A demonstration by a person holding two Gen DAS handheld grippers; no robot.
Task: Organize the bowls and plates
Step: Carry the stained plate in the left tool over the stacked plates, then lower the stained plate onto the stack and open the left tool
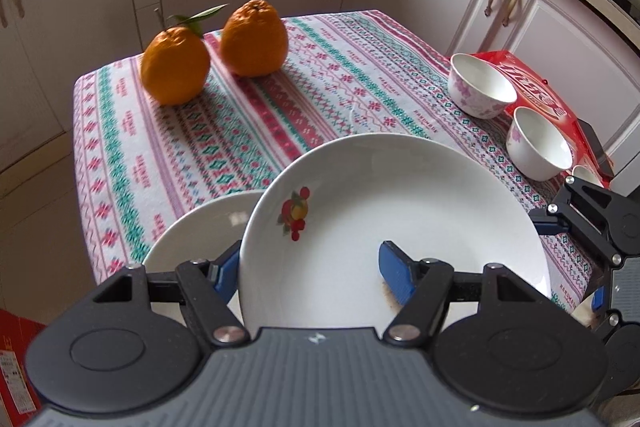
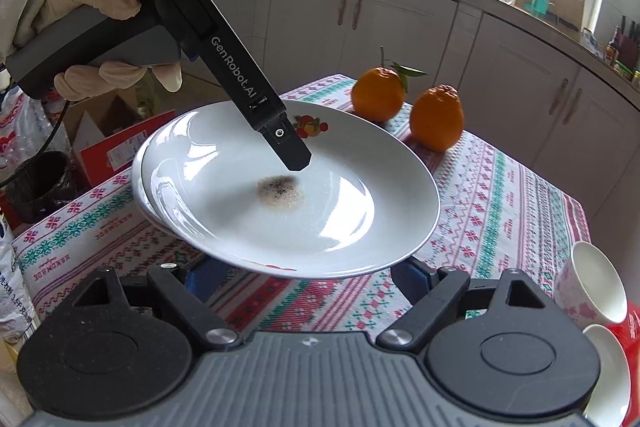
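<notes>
A white plate with a fruit print (image 1: 400, 223) is tilted above a second white plate (image 1: 200, 231) at the table's near left. My left gripper (image 1: 308, 277) is shut on the fruit-print plate's near rim, one blue pad inside and one under it. In the right wrist view the same plate (image 2: 288, 187) carries a brown stain and overlaps the lower plate (image 2: 138, 179). My right gripper (image 2: 304, 275) is open, with its fingers mostly hidden under the plate's near edge. Two floral bowls (image 1: 480, 85) (image 1: 538, 143) stand at the right.
Two oranges (image 1: 176, 65) (image 1: 254, 39) sit at the far side of the patterned tablecloth (image 1: 320, 87). A red box (image 1: 536, 87) lies behind the bowls at the right edge. Cupboards surround the small table; cartons stand on the floor to the left (image 2: 116, 147).
</notes>
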